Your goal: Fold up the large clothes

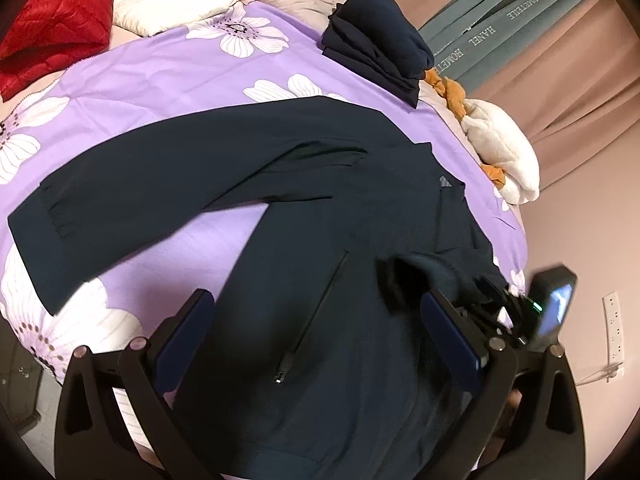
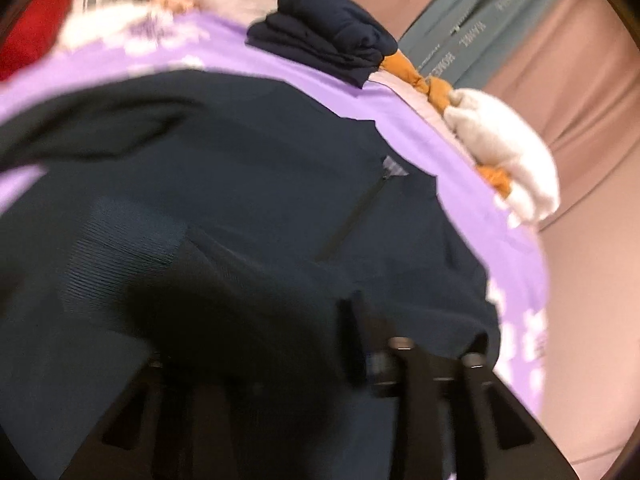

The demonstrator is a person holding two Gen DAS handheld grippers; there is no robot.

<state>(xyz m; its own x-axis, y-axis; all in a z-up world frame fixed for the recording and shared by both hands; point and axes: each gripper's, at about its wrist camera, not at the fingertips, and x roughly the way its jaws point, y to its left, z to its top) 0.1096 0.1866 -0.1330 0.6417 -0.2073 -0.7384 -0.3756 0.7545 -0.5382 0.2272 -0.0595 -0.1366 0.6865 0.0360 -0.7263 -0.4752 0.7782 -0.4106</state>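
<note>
A dark navy zip jacket [image 1: 304,216] lies spread on the purple flowered bedsheet [image 1: 168,72], one sleeve [image 1: 120,200] stretched out to the left. My left gripper [image 1: 316,312] is open and empty, hovering over the jacket's body near its zip pocket. The right gripper [image 1: 500,304] shows at the jacket's right side, holding a raised dark cuff. In the blurred right wrist view the jacket [image 2: 248,184] fills the frame and dark ribbed fabric [image 2: 208,304] drapes over my right gripper [image 2: 348,344], whose jaws look pressed together on it.
A folded navy garment [image 1: 376,44] sits at the far side of the bed. A white and orange fleece [image 1: 500,148] lies at the right edge. A red quilted jacket [image 1: 52,20] and pillows [image 1: 168,4] are at the back left. A pink wall [image 1: 580,200] stands to the right.
</note>
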